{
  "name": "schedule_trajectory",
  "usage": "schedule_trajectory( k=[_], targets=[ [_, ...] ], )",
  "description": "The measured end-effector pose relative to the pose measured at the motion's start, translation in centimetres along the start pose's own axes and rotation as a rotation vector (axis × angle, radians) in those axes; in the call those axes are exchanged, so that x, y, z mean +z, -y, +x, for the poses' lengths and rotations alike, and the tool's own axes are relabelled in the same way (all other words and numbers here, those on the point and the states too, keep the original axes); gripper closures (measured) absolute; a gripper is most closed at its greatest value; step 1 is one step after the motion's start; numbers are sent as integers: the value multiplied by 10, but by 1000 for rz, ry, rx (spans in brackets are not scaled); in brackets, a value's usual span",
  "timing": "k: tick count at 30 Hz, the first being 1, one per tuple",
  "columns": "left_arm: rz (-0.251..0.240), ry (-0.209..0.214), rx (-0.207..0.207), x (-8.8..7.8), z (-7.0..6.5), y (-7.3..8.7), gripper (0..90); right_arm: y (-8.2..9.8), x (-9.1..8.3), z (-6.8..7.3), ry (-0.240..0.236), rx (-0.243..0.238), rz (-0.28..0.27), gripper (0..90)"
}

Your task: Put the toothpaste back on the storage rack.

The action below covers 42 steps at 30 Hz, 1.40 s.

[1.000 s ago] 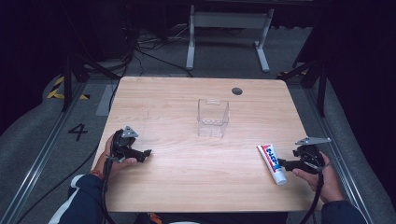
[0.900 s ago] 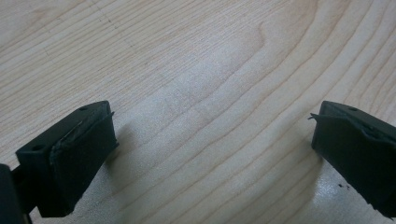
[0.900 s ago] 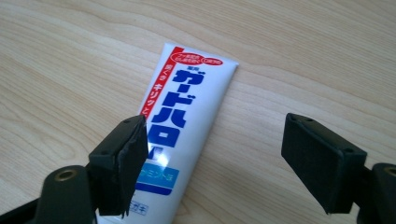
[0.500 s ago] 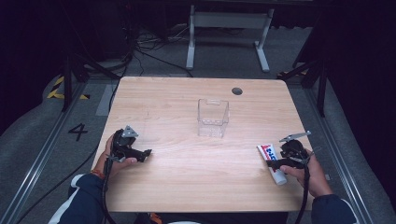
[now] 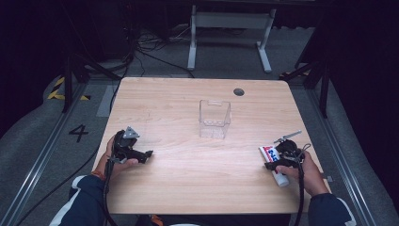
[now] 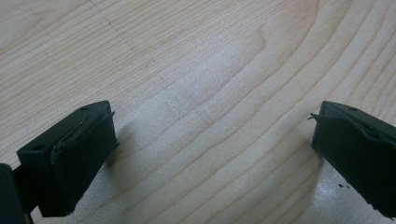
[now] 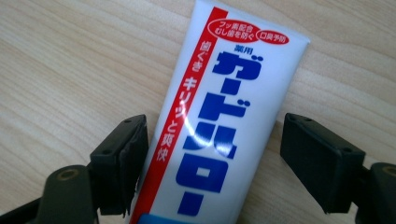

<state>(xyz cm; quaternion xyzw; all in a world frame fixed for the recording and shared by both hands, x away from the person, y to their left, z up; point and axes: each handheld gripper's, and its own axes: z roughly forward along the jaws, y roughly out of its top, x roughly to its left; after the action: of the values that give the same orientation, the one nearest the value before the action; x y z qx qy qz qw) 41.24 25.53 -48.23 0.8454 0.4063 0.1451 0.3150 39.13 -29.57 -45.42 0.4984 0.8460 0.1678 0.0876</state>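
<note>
A white toothpaste tube (image 5: 269,153) with blue and red print lies flat near the table's right edge. In the right gripper view the tube (image 7: 233,107) runs between the two black jaws of my right gripper (image 7: 212,140). The left jaw sits at the tube's edge and the right jaw stands a little clear of it, so the gripper is open. In the high view my right gripper (image 5: 278,162) rests low over the tube's middle. My left gripper (image 5: 144,155) sits at the table's left side, open, with bare wood between its jaws (image 6: 212,135).
A clear plastic box (image 5: 215,118) stands upright at the middle of the wooden table (image 5: 188,188). A round dark grommet (image 5: 238,92) sits near the far edge. Beyond the table are cables and a white stand on the grey floor.
My right gripper has moved left and down from beside the tube to over it, so the tube now lies between its jaws. The left gripper has stayed put.
</note>
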Motion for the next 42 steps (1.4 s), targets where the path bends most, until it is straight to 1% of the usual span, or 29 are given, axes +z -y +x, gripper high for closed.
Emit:
schedule_trajectory(
  k=[2,3,4,7,8,9,10,11,15,16,19,20,24,27,31,36,41,42],
  targets=[
    [-1,-2,-2,0,0,0,3,-3,1,0,10,5,3,247],
    [-1,-2,-2,0,0,0,3,-5,2,1,12,13,14,259],
    [-3,-5,2,0,0,0,3,-6,2,1,15,8,17,286],
    [-1,-2,-2,0,0,0,3,-9,1,1,15,16,34,328],
    [-1,-2,-2,0,0,0,3,-9,1,1,15,16,34,328],
    [-5,-3,-2,0,0,0,3,-10,0,2,14,20,40,400],
    [-7,-4,-4,1,0,0,3,-11,-1,3,15,20,40,422],
    [-7,-4,-4,1,0,0,3,-11,-1,3,15,20,40,422],
    [-7,-3,-4,1,0,0,3,-10,-2,2,17,-7,33,470],
    [-7,-4,-3,1,0,0,3,-9,-2,2,14,-4,29,487],
    [-2,-2,-1,0,0,0,3,-9,-3,1,10,-15,28,515],
    [-5,-7,13,0,1,0,3,-8,-3,1,8,-13,24,524],
    [-10,-8,13,1,1,0,3,-6,-6,-1,-6,-20,8,574],
    [-12,-8,4,1,0,0,3,-5,-8,-2,-14,-22,-7,608],
    [-12,-9,11,1,1,-1,3,-3,-11,-2,-26,-30,-16,639],
    [-12,-7,14,1,1,-1,3,-1,-14,-2,-50,-39,-29,655],
    [-12,-7,15,1,1,-1,3,1,-22,-3,-69,-31,-73,659],
    [-12,-7,15,1,1,-1,3,1,-24,-3,-76,-38,-78,660]
  ],
)
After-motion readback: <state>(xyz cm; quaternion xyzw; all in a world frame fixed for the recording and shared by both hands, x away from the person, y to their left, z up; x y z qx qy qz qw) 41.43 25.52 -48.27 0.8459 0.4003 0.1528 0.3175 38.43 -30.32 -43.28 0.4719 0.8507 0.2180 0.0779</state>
